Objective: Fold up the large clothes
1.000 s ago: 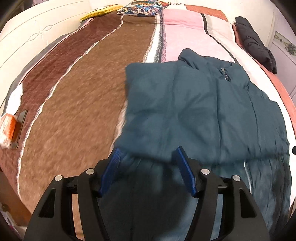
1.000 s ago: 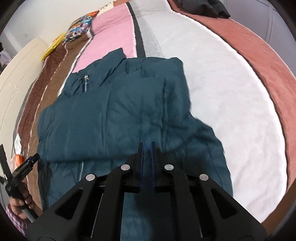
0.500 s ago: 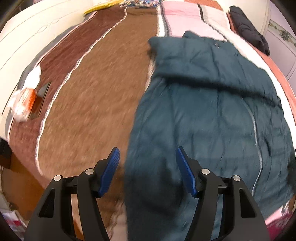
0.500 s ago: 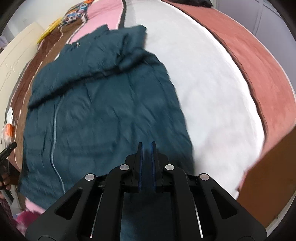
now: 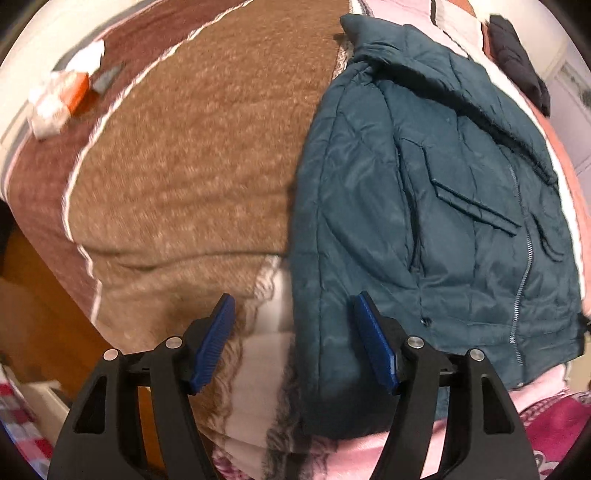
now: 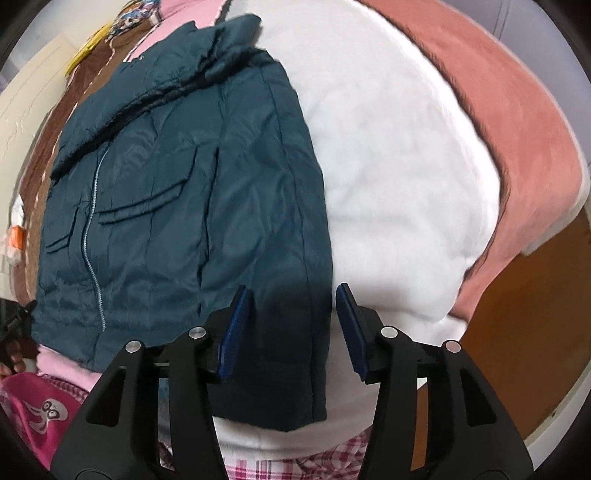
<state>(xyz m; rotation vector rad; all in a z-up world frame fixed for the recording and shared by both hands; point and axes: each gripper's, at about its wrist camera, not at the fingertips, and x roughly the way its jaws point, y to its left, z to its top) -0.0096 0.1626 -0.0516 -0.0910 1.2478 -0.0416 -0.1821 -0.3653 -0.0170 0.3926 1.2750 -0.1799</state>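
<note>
Left wrist: striped blanket (image 5: 177, 158) under teal jacket (image 5: 406, 206), bedside.

One jacket, two grippers, a few other things on one bed

There is one dark teal jacket (image 5: 424, 192) with one zipper (image 5: 524, 266) and two pocket flaps, and one black garment (image 5: 517, 62) at the far end of the one blanket-covered bed (image 5: 192, 155). Two grippers are seen, the left gripper (image 5: 295, 343) and the right gripper (image 6: 291, 328), each with two blue pads. One orange and white packet (image 5: 61, 99) lies at the bed edge, and one yellow object (image 6: 86, 55) near one colourful pillow (image 6: 138, 14).
</note>
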